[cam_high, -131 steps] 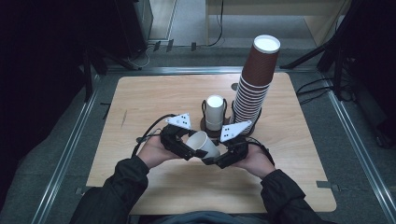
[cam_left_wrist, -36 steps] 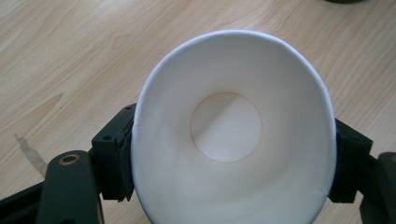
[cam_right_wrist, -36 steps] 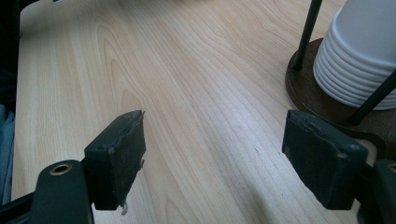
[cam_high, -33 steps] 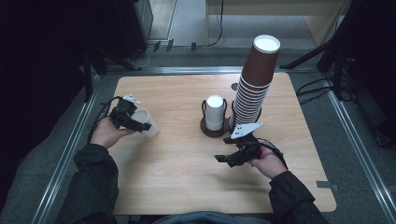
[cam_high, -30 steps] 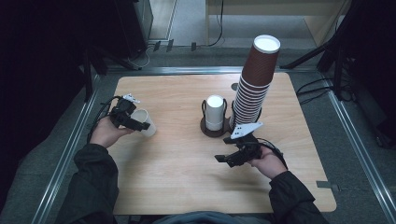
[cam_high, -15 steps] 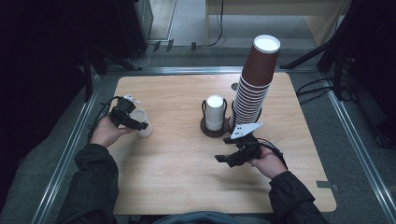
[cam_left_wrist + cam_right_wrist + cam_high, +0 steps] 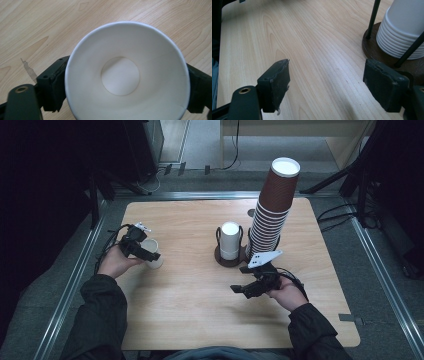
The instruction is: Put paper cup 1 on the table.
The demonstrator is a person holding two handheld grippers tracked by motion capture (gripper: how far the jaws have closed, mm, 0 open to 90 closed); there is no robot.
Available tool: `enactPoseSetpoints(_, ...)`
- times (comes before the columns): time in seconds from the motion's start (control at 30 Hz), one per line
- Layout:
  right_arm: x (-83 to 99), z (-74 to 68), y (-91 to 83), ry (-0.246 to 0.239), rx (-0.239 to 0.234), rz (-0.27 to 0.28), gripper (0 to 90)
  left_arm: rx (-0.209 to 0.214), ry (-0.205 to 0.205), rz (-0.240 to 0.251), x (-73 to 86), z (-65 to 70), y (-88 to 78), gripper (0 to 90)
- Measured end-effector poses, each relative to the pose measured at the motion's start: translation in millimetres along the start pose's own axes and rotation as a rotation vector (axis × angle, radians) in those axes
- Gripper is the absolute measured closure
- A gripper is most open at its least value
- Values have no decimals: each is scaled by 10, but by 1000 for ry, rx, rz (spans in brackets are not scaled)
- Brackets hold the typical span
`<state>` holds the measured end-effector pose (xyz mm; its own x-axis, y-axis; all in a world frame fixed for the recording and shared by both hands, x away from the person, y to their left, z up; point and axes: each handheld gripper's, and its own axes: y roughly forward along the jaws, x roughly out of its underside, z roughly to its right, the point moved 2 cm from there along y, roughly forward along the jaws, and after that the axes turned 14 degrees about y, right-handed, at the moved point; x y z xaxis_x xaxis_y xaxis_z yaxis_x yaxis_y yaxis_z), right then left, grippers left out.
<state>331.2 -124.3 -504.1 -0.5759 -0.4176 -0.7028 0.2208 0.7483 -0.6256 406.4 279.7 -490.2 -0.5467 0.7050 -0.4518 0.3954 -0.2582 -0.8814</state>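
A white paper cup (image 7: pixel 152 251) stands mouth up on the wooden table (image 7: pixel 190 320) at its left side. My left gripper (image 7: pixel 149 256) reaches around it from the left. In the left gripper view the cup (image 7: pixel 125 75) sits between the two black jaws, its rim round and unsqueezed. These jaws have just been opening and the pads look clear of its wall. My right gripper (image 7: pixel 243 290) hovers open and empty over the table's right front (image 7: pixel 327 82). It points toward the cup holder (image 7: pixel 374 47).
A dark round holder (image 7: pixel 229 260) with thin black posts carries a short stack of white cups (image 7: pixel 230 239) mid-table. A tall leaning stack of brown cups (image 7: pixel 272 210) rises just right of it. Metal rails edge the table.
Since the oldest frame the left gripper has carried the white cup from front centre to the left side, and the right gripper has drawn back right. Over the last second the cup settled upright.
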Motion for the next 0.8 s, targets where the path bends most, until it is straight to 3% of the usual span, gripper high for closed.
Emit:
enactPoseSetpoints(0.4,-4,9,-14,2,2,3,215,17,-26,32,8,-23,-59,57)
enactPoseSetpoints(0.6,-4,9,-14,2,1,2,217,41,-58,81,30,-54,-144,54)
enactPoseSetpoints(0.8,-3,13,-10,2,2,0,217,38,-79,107,28,-59,-223,55)
